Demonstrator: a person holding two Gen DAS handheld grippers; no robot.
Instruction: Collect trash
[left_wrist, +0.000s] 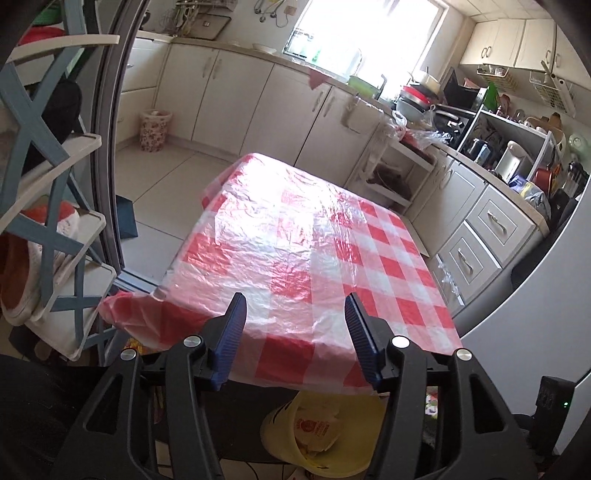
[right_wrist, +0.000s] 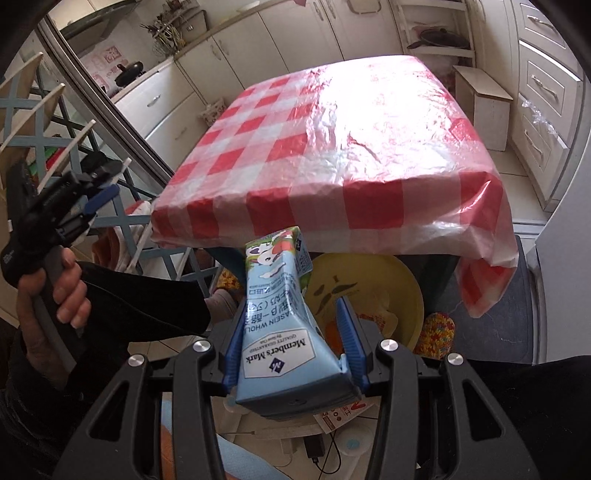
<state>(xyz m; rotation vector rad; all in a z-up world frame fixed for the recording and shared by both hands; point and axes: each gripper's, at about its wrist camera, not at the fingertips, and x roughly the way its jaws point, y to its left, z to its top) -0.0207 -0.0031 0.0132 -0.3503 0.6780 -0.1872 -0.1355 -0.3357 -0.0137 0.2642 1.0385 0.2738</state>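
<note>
Blue milk carton (right_wrist: 280, 325) is clamped in right gripper (right_wrist: 291, 332), long axis pointing far | yellow bin (right_wrist: 402, 280) lies just beyond, below table (right_wrist: 332, 155) | left gripper (left_wrist: 295, 332) is parted, empty.

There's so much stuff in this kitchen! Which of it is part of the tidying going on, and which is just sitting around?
Part of the job:
milk carton, clamped in the right gripper
yellow bin with wrappers inside
left gripper, open and empty

Just lying about:
checked table cover
floral basket
shoe rack
white stool
</note>
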